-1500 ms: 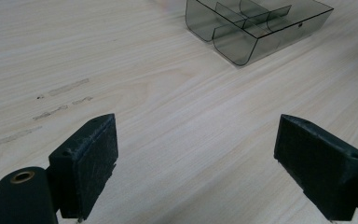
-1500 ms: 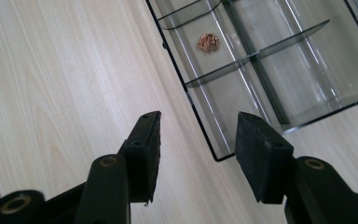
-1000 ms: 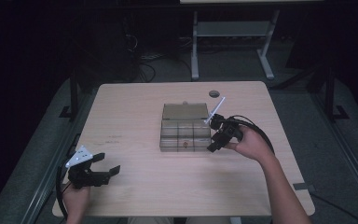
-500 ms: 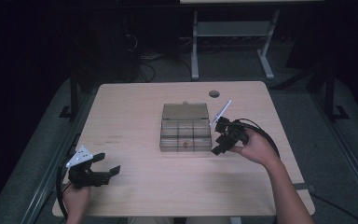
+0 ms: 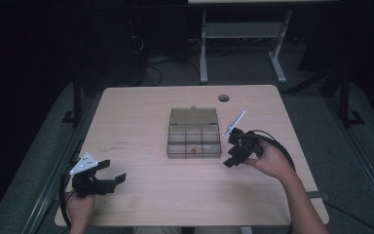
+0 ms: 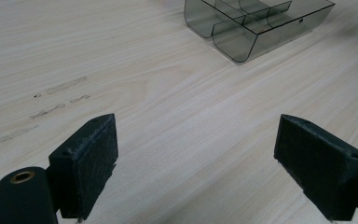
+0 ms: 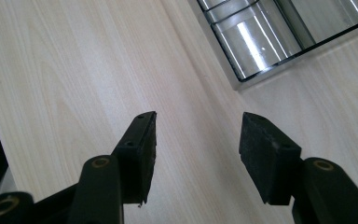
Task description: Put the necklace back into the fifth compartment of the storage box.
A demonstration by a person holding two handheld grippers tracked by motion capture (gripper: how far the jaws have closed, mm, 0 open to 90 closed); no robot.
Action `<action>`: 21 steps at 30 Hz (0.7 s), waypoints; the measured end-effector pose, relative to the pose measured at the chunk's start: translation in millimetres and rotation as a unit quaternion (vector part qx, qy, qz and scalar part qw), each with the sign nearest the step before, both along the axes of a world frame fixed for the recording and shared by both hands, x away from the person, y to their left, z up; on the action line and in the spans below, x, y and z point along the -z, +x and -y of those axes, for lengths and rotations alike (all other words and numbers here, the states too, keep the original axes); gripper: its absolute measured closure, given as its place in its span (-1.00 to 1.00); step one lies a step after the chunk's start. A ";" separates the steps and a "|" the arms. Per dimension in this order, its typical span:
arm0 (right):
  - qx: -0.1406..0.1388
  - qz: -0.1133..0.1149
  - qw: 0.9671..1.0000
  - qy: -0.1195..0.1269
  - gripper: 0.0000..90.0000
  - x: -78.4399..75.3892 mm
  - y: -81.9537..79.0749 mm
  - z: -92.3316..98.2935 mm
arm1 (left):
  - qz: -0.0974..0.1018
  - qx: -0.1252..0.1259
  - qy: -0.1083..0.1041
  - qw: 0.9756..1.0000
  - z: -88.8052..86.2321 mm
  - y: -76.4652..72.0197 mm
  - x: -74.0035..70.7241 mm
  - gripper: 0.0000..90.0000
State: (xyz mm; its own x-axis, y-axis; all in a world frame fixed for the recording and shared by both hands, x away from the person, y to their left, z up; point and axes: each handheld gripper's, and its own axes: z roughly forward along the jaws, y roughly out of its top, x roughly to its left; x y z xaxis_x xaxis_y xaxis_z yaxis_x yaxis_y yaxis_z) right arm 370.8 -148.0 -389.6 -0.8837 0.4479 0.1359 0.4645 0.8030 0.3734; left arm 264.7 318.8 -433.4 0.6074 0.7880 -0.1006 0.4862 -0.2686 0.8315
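A clear box [image 5: 194,133] is being kept mid desk [image 5: 141,112]. The right claw [image 5: 234,157], jaws apart, is being held beside it; the left claw [image 5: 111,178], jaws apart, near left.

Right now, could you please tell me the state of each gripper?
Left gripper: open, holding nothing, above bare table.
Right gripper: open, holding nothing, beside the clear compartment box.
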 end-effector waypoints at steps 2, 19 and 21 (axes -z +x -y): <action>-0.001 0.001 1.000 0.002 0.01 0.2 -1.9 1.0 | 0.000 -0.001 -0.001 1.000 -0.1 -0.1 0.0 -0.71; 0.007 0.007 1.000 0.009 0.00 12.4 -21.3 16.6 | 0.000 0.000 -0.003 1.000 -0.3 0.1 0.4 -0.71; 0.008 0.007 1.000 0.010 0.00 14.1 -23.6 18.8 | 0.000 -0.001 -0.003 1.000 -0.1 0.0 0.4 -0.71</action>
